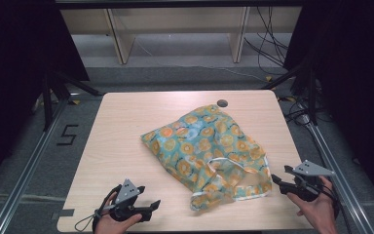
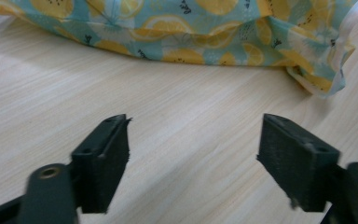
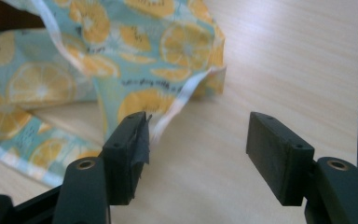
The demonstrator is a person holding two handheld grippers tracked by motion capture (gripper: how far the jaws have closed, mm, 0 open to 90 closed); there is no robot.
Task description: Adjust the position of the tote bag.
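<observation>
Black two-jaw grippers — left gripper (image 1: 146,208), right gripper (image 1: 278,181) — each topped by a grey three-cornered plate.

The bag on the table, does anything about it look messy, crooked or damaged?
The bag lies crumpled and askew across the table, not flat: its cloth is bunched in folds and its handles sprawl loose toward the near edge. No tear or spill shows. Both grippers, left and right, are open and apart from it.
</observation>
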